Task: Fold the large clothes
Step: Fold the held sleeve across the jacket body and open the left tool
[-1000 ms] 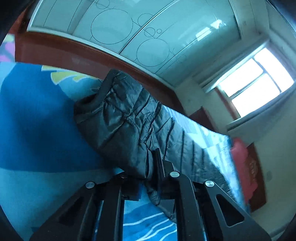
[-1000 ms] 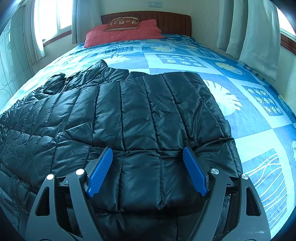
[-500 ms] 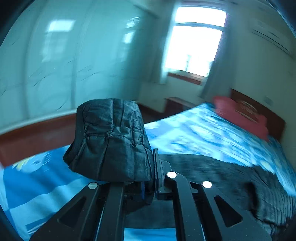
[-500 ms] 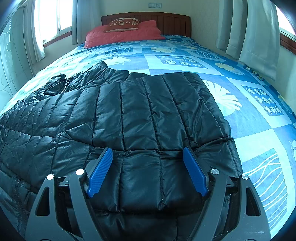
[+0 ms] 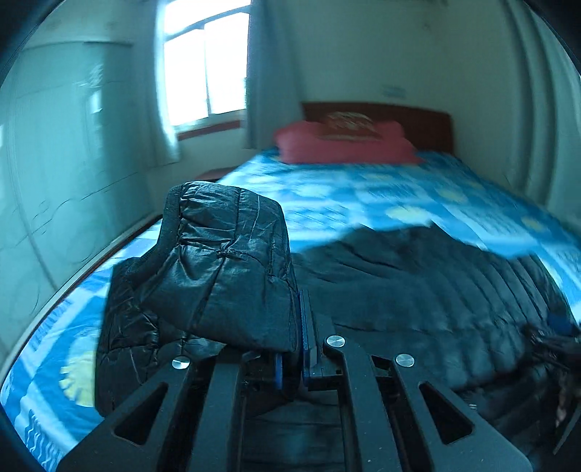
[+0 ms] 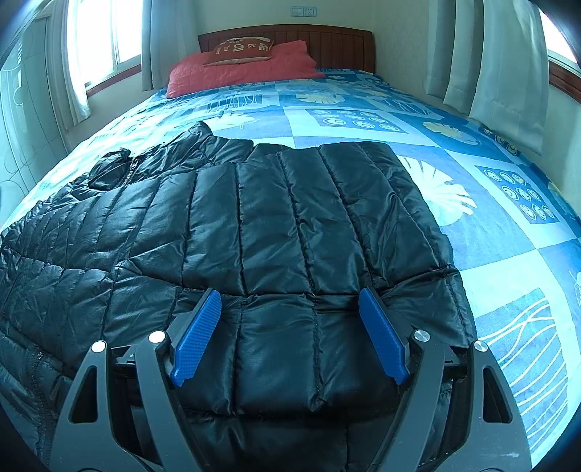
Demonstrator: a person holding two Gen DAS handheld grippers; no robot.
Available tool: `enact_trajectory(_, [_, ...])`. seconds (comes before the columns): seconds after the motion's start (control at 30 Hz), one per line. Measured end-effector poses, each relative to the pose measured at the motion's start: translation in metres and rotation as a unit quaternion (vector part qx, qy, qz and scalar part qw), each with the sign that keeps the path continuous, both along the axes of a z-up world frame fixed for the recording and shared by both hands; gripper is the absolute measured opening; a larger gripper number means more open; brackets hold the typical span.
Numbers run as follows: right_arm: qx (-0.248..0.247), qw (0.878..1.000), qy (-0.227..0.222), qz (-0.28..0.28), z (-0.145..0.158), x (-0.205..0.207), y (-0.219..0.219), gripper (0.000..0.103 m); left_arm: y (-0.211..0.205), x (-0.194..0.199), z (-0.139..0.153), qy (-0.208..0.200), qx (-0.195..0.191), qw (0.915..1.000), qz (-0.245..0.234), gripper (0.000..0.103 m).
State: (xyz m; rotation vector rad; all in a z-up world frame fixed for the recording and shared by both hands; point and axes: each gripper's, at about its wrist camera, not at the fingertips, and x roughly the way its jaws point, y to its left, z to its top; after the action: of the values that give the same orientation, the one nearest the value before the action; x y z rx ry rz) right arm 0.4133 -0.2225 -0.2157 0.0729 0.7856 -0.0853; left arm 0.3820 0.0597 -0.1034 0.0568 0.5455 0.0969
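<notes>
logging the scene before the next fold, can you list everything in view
jacket: one, black quilted, spread over the near part of the bed; its sleeve is lifted in the left tongs
bed: one, blue patterned cover, fills the room's middle
pillow: one, red, at the head of the bed
cushion: one, brown with pale print, on the pillow
headboard: one, dark wood, behind the pillow
curtains: pale, at the windows on both sides
socket: on the wall above the headboard
left tongs: shut on the sleeve
right tongs: open, blue pads, over the jacket's hem
</notes>
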Motion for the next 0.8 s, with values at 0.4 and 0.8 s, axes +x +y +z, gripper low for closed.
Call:
enact_trajectory(0.4, [0.001, 1.0, -0.002, -0.002, -0.001, 0.001, 0.0, 0.078, -0.087, 0.001, -0.032, 0.064, 0.05, 0.9954, -0.051, 0.009])
enact_trajectory(0.8, [0.001, 1.0, -0.002, -0.003, -0.001, 0.002, -0.002, 0.078, -0.105, -0.008, -0.031, 0.064, 0.057, 0.9941, -0.067, 0.052])
